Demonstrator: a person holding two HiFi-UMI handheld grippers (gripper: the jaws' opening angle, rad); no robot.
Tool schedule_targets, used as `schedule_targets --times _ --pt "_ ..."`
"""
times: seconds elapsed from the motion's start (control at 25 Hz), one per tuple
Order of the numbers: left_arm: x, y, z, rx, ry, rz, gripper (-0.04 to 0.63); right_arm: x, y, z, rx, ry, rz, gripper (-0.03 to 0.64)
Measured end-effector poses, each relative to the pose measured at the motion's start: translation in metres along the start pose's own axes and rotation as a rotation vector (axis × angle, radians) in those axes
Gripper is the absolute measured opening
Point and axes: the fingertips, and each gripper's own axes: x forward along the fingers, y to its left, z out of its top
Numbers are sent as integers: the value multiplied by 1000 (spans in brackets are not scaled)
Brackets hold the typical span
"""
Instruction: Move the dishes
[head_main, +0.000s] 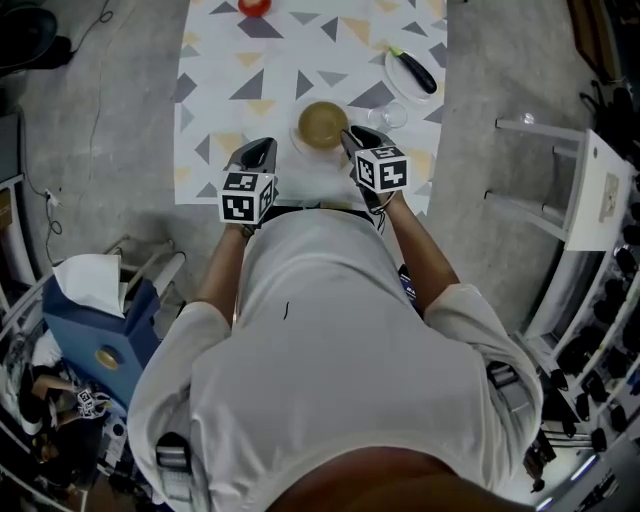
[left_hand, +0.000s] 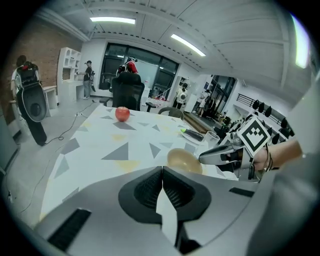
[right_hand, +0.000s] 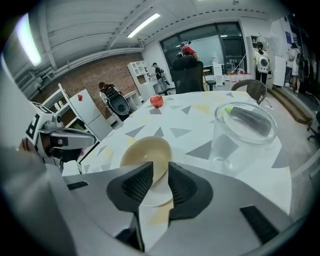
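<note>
A tan bowl (head_main: 322, 124) (right_hand: 145, 152) (left_hand: 183, 160) rests on a white saucer (right_hand: 156, 194) near the table's front edge. My right gripper (head_main: 350, 136) (right_hand: 156, 169) is at the bowl's right side, shut on its rim: one jaw is inside the wall and one outside. My left gripper (head_main: 262, 148) (left_hand: 162, 171) hovers left of the bowl, shut and empty, with its jaws pressed together. A clear glass (head_main: 393, 115) (right_hand: 226, 145) stands right of the bowl. Behind it, a glass plate (head_main: 398, 80) (right_hand: 267, 132) holds a dark vegetable (head_main: 418, 71).
The patterned tablecloth (head_main: 250, 60) covers the table. A red fruit (head_main: 254, 6) (left_hand: 122, 114) (right_hand: 156, 101) lies at the far end. On the floor are a white stool (head_main: 580, 190) to the right and a blue box (head_main: 95, 320) to the left. People stand far off in the room.
</note>
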Motion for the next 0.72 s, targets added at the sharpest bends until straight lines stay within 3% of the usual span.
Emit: schedule_targets --times 0.72 --pt "-12 21 -15 -95 -7 67 20 30 -7 -9 100 102 -56 107"
